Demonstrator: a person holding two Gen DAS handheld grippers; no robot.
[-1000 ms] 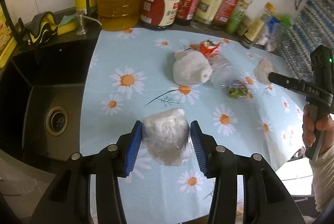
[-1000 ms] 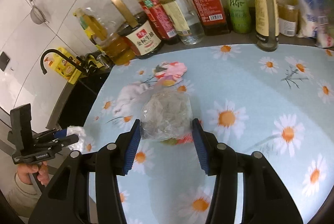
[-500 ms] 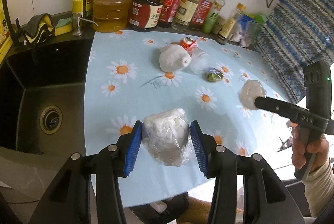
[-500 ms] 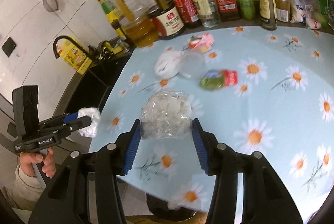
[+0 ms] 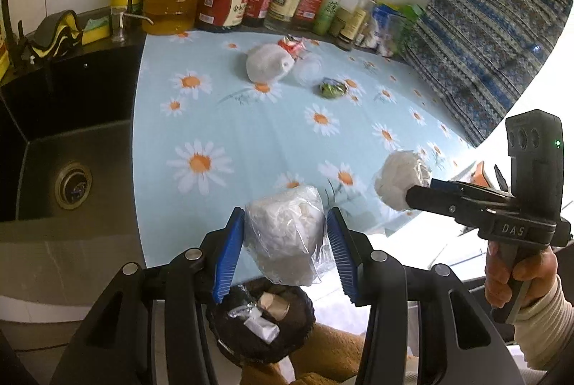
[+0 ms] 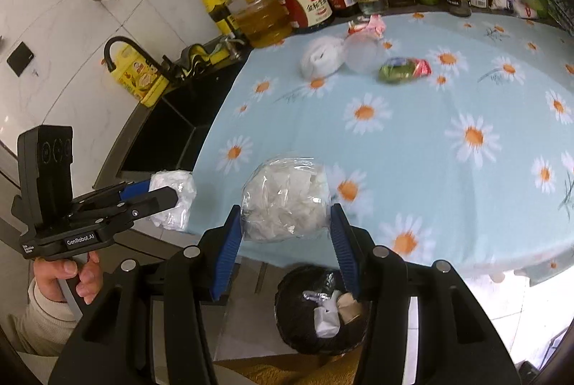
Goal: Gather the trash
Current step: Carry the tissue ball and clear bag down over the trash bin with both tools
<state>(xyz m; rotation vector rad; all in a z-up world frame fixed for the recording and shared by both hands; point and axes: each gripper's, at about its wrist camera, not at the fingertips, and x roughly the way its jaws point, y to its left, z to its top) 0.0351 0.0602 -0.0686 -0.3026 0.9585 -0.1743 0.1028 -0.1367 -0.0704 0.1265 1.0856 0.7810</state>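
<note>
Right now both my grippers, left and right, have their fingers clamped on plastic-wrapped tissue wads, carried just above the trash bin below the tabletop edge. If I let go early, the light, crinkly bundles could miss the bin's narrow mouth or cling to the fingers.

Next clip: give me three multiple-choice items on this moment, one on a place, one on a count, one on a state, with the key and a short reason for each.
1. Where is the black trash bin?
A. On the tablecloth
B. On the floor below the table edge
C. In the sink

2. How many trash pieces lie on the daisy tablecloth?
A. Two
B. Four
C. Seven

3. What is the left gripper doing?
A. Clamping a bag of white paper
B. Standing open and empty
C. Holding a bottle

Key:
1 B, the bin shows under both grippers, beyond the cloth's edge.
2 B, a white wad, a clear cup, a pink wrapper and a green wrapper.
3 A, blue pads press the bagged paper; the right gripper clamps its own clear bag of scraps.
</note>
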